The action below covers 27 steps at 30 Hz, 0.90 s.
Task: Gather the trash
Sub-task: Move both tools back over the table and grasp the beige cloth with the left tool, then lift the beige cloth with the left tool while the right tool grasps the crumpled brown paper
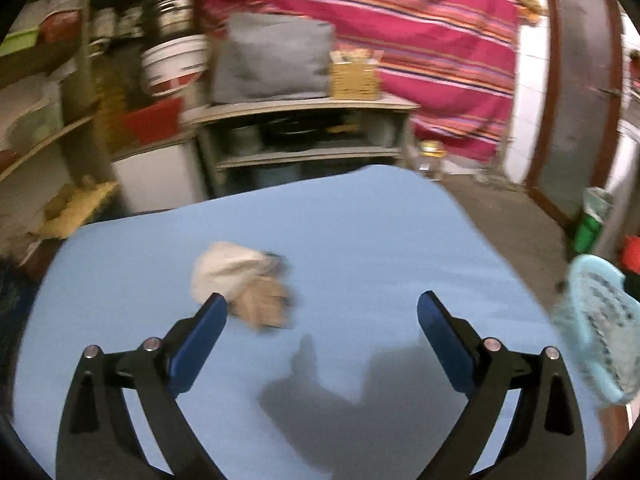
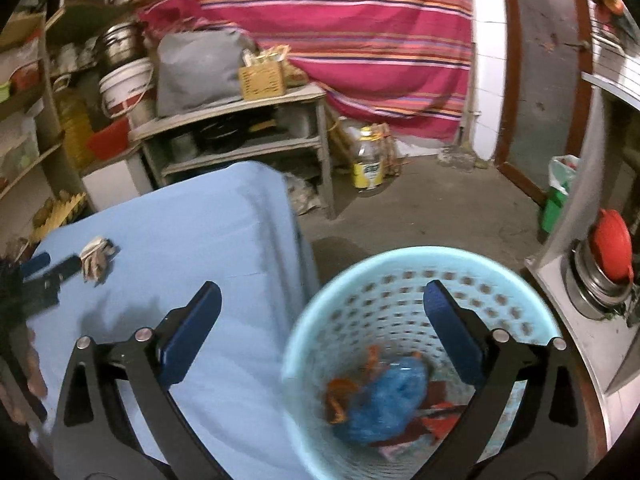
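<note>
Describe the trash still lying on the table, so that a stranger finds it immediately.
Start from the blue table. Ahead of the open left gripper, near its left finger, lies a crumpled wad, white and tan. It is the only loose thing visible on the table; the other trash lies in the light blue basket.

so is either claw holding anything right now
No, both are open and empty. The left claw is near the crumpled paper on the table; the right claw is over the basket.
</note>
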### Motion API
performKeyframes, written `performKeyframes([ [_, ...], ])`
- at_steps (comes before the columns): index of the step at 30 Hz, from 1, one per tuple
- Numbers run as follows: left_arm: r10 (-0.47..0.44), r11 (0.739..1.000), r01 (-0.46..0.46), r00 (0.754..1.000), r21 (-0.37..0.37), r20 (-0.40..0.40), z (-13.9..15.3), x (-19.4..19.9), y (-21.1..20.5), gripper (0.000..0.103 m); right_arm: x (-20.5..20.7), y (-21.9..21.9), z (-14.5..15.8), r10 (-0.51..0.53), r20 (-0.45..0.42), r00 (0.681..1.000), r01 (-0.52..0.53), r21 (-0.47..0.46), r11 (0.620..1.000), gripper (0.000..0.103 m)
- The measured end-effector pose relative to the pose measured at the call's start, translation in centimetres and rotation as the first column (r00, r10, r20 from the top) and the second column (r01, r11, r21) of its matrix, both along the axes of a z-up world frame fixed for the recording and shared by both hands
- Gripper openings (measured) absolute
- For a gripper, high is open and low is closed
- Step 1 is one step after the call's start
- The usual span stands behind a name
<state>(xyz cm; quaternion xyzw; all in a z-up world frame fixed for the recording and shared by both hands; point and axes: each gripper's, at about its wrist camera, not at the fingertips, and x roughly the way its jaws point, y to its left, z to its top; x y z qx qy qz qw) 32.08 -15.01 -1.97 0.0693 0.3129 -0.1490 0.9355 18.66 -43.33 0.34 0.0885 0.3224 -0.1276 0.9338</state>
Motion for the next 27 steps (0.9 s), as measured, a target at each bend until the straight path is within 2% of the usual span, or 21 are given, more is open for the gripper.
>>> performKeyframes([
  [4, 0.073, 0.997, -0.073, 0.997, -0.002, -0.023, -0.4, 3.6, 4.5, 0.094, 2.5, 2.8, -0.8, 0.038, -0.017, 0.999, -0.038, 0.019, 0.999, 0.099],
  [8, 0.103, 0.995, -0.102, 0.993, 0.007, -0.057, -1.4, 6.5, 7.1, 0.094, 5.2, 6.1, -1.7, 0.067, -0.037, 0.997, -0.065, 0.034, 0.997, 0.099],
  [13, 0.092, 0.996, -0.092, 0.989, 0.008, -0.112, -3.4, 9.7, 8.6, 0.094, 8.0, 10.9, -2.6, 0.11, -0.031, 0.993, -0.11, 0.007, 0.994, 0.099],
  [18, 0.028, 0.999, -0.033, 0.98, -0.026, -0.197, -5.4, 13.3, 8.5, 0.094, 11.3, 14.2, -4.0, 0.143, -0.061, 0.988, -0.144, -0.016, 0.989, 0.099],
  [21, -0.004, 1.0, 0.002, 0.978, -0.009, -0.206, -6.4, 13.9, 8.1, 0.093, 12.8, 15.2, -4.9, 0.148, -0.08, 0.986, -0.149, -0.008, 0.989, 0.099],
  [23, -0.026, 0.999, 0.021, 0.978, -0.025, -0.209, -6.6, 13.8, 8.1, 0.084, 13.6, 16.0, -5.7, 0.155, -0.101, 0.983, -0.156, -0.012, 0.988, 0.099],
  [25, -0.068, 0.997, 0.062, 0.972, -0.034, -0.223, -6.8, 13.7, 7.8, 0.059, 13.9, 16.4, -6.0, 0.155, -0.109, 0.982, -0.157, -0.009, 0.988, 0.099],
  [27, -0.091, 0.996, 0.086, 0.97, -0.033, -0.227, -6.9, 13.9, 7.3, 0.047, 14.1, 16.9, -6.2, 0.155, -0.113, 0.981, -0.157, -0.007, 0.988, 0.099],
])
